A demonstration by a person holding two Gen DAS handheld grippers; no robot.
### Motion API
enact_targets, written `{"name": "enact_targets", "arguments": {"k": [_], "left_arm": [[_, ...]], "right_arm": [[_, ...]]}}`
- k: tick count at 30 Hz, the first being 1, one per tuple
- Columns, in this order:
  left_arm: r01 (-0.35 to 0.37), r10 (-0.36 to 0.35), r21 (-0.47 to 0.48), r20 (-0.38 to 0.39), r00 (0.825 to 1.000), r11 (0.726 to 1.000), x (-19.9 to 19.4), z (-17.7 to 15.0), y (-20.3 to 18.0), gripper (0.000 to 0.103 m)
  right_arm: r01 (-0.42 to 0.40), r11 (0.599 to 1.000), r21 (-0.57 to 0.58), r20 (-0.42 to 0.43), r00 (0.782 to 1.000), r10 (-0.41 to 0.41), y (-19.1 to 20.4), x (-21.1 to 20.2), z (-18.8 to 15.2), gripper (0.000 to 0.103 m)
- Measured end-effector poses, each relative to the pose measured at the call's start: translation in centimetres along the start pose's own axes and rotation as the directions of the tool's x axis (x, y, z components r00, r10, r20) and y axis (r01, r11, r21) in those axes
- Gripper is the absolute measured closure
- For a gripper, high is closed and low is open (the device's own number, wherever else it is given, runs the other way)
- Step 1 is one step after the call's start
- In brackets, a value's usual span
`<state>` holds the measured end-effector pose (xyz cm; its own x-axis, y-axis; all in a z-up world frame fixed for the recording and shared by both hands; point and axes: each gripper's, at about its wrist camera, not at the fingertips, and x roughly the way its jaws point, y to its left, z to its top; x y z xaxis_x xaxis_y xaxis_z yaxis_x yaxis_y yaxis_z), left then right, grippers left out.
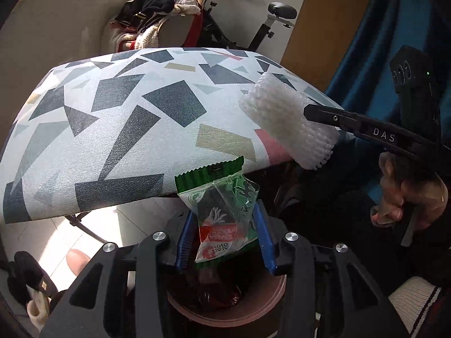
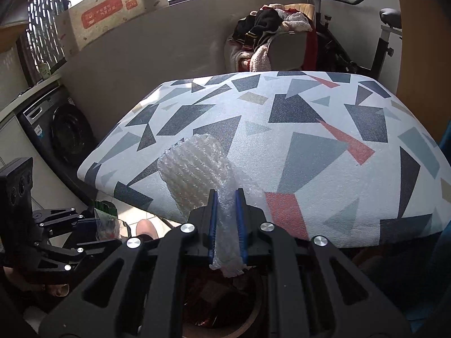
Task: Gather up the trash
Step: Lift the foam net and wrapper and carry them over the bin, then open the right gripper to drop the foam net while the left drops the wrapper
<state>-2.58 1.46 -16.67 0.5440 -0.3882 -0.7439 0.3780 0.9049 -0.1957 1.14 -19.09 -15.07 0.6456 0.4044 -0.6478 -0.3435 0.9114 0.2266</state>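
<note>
Hovering above the round brown waste bin (image 1: 225,304) beside the table with the grey, navy and coral geometric-patterned cover (image 1: 118,129), the left gripper (image 1: 225,242) has its blue-padded jaws spread on either side of a crinkled green, white and red plastic snack wrapper (image 1: 222,211), which sits loosely between them with no pad visibly pressing on it, right over the bin's mouth. The right gripper (image 2: 227,219) has its jaws pressed together, pinching the lower part of a white foam-net fruit sleeve (image 2: 197,174) that sticks up ahead of them, also above the bin. Both pieces look almost weightless. The wrapper is thin, slick film, likely to flutter or cling to a pad instead of dropping straight; a flat seam edge would give the surest hold. The sleeve is soft, springy and compressible, so it suits a pinch across its squashed middle.
</note>
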Motion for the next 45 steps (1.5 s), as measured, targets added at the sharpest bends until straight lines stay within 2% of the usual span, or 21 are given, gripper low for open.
{"name": "enact_targets", "arguments": {"k": [7,13,18,27,30,32,33,34,35,38,40,45], "left_arm": [[-0.049,0.049,-0.005,0.060,0.997,0.999,-1.8,0.0,0.2,0.037],[-0.129,0.132,-0.032,0.124,0.983,0.991,-3.3,0.8,1.2,0.023],[-0.159,0.170,-0.091,0.129,0.977,0.983,-3.6,1.2,2.9,0.020],[-0.192,0.206,-0.120,0.124,0.971,0.974,-3.4,1.2,3.9,0.016],[-0.198,0.213,-0.122,0.120,0.970,0.973,-3.3,1.3,4.1,0.015],[-0.220,0.235,-0.127,0.113,0.966,0.967,-3.2,1.4,4.2,0.013],[-0.228,0.243,-0.133,0.108,0.964,0.964,-3.2,1.4,4.4,0.013],[-0.236,0.252,-0.140,0.105,0.962,0.961,-3.3,1.4,4.6,0.012],[-0.244,0.261,-0.148,0.104,0.960,0.958,-3.3,1.5,4.8,0.012],[-0.264,0.282,-0.154,0.110,0.953,0.952,-3.6,1.6,5.2,0.011],[-0.283,0.302,-0.156,0.115,0.946,0.946,-3.8,1.8,5.4,0.007],[-0.328,0.350,-0.169,0.130,0.927,0.930,-4.5,2.4,5.9,0.006]], "right_arm": [[-0.030,0.999,0.018,-0.057,0.998,0.031,0.6,0.6,-2.5,0.087],[-0.064,0.998,0.026,-0.126,0.990,0.067,1.6,2.3,-4.2,0.086],[-0.066,0.998,0.015,-0.179,0.981,0.067,2.2,3.7,-5.2,0.086],[-0.097,0.995,0.020,-0.260,0.960,0.099,2.8,5.8,-6.8,0.082],[-0.113,0.994,0.011,-0.280,0.954,0.111,3.2,6.2,-7.0,0.073],[-0.107,0.994,0.000,-0.279,0.955,0.103,3.4,6.2,-7.0,0.049],[-0.094,0.995,-0.008,-0.274,0.958,0.089,3.5,6.1,-6.9,0.041],[-0.079,0.997,-0.017,-0.265,0.962,0.071,3.6,6.0,-6.8,0.027],[-0.066,0.997,-0.026,-0.256,0.965,0.057,3.6,5.8,-6.7,0.020],[-0.023,0.999,-0.033,-0.240,0.971,0.015,3.3,5.6,-6.1,0.011],[-0.004,1.000,-0.024,-0.228,0.974,-0.002,2.8,5.3,-5.8,0.009],[0.050,0.998,-0.044,-0.194,0.979,-0.058,2.4,4.6,-4.6,0.008]]}}
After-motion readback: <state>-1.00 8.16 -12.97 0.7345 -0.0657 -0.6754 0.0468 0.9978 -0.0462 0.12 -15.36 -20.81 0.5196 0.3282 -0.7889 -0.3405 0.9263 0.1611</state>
